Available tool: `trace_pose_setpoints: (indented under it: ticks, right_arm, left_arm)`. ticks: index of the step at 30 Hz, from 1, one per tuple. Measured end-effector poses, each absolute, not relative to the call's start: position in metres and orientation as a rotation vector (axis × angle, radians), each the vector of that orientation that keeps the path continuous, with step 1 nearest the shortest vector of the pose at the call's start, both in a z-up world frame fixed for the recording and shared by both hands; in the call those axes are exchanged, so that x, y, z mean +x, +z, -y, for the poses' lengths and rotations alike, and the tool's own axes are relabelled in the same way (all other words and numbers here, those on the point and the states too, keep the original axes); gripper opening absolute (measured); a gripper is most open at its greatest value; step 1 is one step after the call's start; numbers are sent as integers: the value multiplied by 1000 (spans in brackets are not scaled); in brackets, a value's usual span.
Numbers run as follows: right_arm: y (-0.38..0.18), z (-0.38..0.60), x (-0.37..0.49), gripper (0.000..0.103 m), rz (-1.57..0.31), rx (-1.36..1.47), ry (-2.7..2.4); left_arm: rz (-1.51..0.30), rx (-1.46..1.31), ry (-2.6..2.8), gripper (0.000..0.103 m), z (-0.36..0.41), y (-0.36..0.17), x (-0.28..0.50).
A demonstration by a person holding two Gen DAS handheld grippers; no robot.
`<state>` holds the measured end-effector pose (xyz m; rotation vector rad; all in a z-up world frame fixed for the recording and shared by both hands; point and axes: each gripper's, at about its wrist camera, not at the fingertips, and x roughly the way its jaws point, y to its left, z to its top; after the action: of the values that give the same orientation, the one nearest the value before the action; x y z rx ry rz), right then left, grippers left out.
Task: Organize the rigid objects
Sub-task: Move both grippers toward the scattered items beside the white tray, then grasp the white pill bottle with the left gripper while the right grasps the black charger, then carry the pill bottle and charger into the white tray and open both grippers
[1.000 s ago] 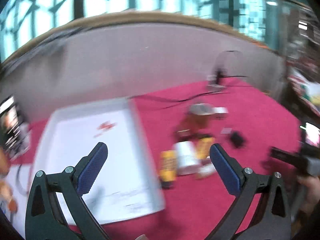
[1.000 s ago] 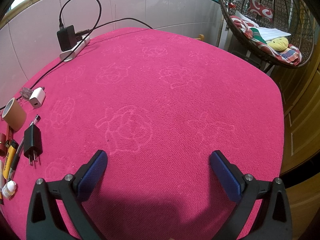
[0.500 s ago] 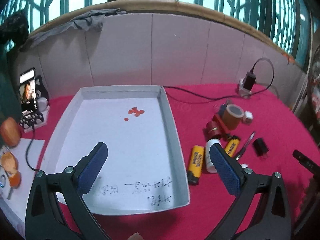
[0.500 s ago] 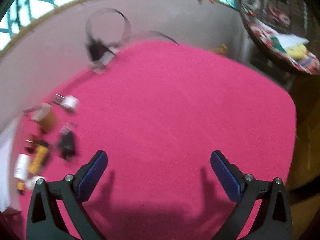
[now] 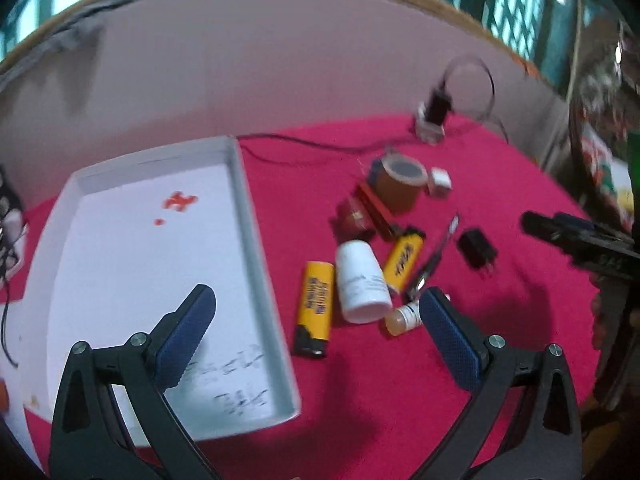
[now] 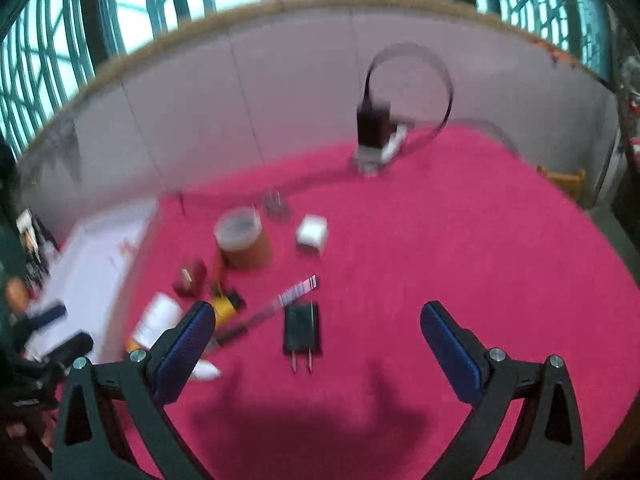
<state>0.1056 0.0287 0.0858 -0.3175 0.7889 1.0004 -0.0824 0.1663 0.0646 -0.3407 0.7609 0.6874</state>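
A white tray (image 5: 256,248) lies on the red cloth at the left, holding only small red bits. Right of it lies a cluster: two yellow lighters (image 5: 315,312), a white bottle (image 5: 360,280), a small vial (image 5: 404,318), a brown tape roll (image 5: 398,182), a red item (image 5: 354,216), a pen (image 5: 436,256), a black plug (image 5: 476,248) and a white cube charger (image 5: 440,180). My left gripper (image 5: 316,314) hangs open above the lighter and bottle. My right gripper (image 6: 316,322) is open above the black plug (image 6: 302,328); the tape roll (image 6: 242,240) and white charger (image 6: 312,234) lie beyond.
A power strip with a black adapter and looped cable (image 6: 376,136) sits at the back by the tiled wall. A phone on a stand (image 5: 6,216) is at the far left. The other gripper (image 5: 580,240) shows at the right edge of the left wrist view.
Both views have swung. The left gripper shifted right from over the tray toward the cluster. The right gripper turned left from bare cloth to face the plug and cluster. Both stayed open.
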Motion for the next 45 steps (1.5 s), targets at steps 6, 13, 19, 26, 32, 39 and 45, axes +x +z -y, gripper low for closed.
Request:
trace_pose_setpoints:
  ticks: [6, 13, 19, 26, 32, 39, 45]
  right_arm:
    - [60, -50, 96, 94, -757, -418, 998]
    - [45, -65, 103, 62, -831, -459, 1001]
    - [37, -65, 108, 44, -839, -471, 987]
    - [36, -68, 103, 29, -790, -507, 982]
    - [37, -60, 103, 29, -803, -471, 990]
    - [45, -42, 104, 29, -830, -374, 1003]
    - [71, -24, 101, 29, -789, -289, 1018]
  left_arm:
    - [-855, -286, 660, 103, -165, 44, -47]
    - [-892, -298, 658, 100, -172, 31, -37]
    - [-895, -286, 663, 83, -178, 29, -34]
    - [-913, -268, 643, 63, -174, 21, -26]
    - [-875, -248, 646, 37, -170, 22, -28]
    - [-797, -286, 654, 37, -165, 32, -44]
    - [-700, -274, 682, 37, -150, 58, -56]
